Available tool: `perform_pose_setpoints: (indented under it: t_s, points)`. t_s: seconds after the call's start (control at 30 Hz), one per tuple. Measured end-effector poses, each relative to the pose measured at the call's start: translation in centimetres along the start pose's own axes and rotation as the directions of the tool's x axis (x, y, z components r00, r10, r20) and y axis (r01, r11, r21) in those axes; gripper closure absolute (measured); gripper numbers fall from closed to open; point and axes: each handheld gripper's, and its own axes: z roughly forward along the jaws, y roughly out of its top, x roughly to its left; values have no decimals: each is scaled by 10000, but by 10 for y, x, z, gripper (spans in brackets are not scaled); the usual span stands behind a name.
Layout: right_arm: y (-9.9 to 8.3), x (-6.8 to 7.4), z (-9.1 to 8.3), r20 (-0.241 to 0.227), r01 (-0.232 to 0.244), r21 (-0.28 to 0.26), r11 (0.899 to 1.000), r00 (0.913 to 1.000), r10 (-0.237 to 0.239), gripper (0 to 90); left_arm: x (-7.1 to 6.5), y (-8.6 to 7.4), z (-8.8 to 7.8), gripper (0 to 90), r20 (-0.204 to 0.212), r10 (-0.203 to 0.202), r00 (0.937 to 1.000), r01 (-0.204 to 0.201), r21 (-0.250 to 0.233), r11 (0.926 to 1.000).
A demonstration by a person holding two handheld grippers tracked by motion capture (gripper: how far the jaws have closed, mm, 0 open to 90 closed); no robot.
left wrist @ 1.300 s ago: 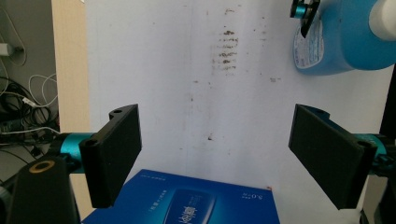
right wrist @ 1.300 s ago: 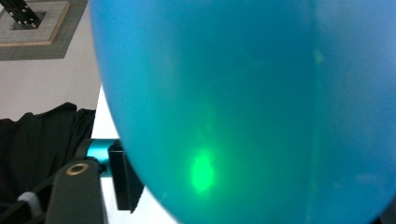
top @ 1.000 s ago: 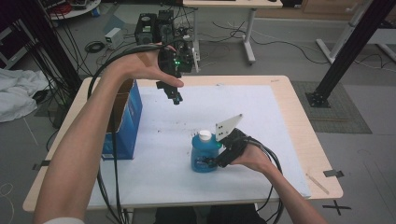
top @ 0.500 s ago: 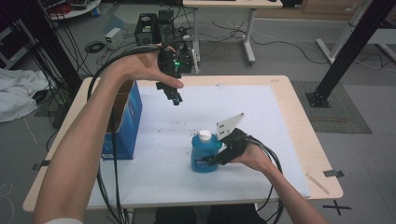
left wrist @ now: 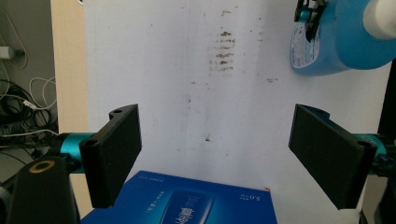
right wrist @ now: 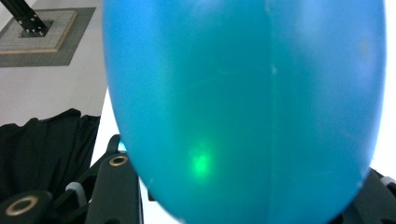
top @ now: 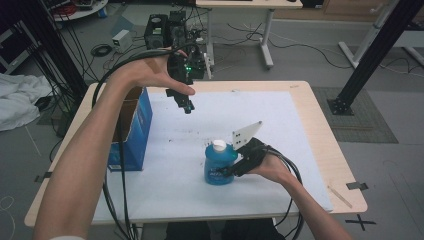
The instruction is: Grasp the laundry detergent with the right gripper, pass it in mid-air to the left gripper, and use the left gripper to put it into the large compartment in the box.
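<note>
On the white sheet (top: 280, 130) that covers the table (top: 320, 125), taken here as the landmark, the work in hand appears to be the picking up of the blue bottle (top: 219, 164), and it stands at the grasp stage. The blue carton (top: 131, 131), largest item present, stands open-topped at the sheet's left edge, well apart from the bottle. The bottle stands upright with its white cap (top: 219, 145) on, toward the near middle of the sheet, base resting on it; no lift is evident. The right gripper (top: 231, 169) is clenched on the bottle's body from its right side; its jaws have just been closing, with the bottle between them, and in the right gripper view the blue wall (right wrist: 243, 107) sits hard between both black jaws. Judged done: approach and grip. Judged outstanding: lifting and carrying the bottle to wherever it is meant to go, possibly the carton, though that cannot be confirmed. The left gripper (top: 187, 105) hangs above the far left part of the sheet, near the carton, released, with jaws wide and nothing between them. A patch of dark smudges (left wrist: 224, 51) marks the sheet between that gripper and the bottle. The path from bottle to carton looks unobstructed; the trailing cables (top: 117, 165) beside the carton are the one snag risk.
</note>
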Motion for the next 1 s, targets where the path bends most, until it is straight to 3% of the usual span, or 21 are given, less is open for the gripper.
perform_pose_setpoints:
  t_s: [0.33,0.53,0.9,1.0]
  points:
    - [4,-6,-8,162,-81,-172,9998,9998,84,464,-8,5,-1,173,165,210,9996,-206,-204,9996]
    - [15,-13,-19,311,176,-243,9996,9994,-169,465,-19,14,1,173,308,452,9985,-440,-379,9983]
    - [27,-23,-31,382,244,-360,9991,9990,-230,464,-38,31,5,173,854,875,9925,-804,-836,9932]
    - [26,-27,-30,322,166,-371,9992,9994,-154,464,-45,36,13,173,1112,898,9897,-799,-912,9926]
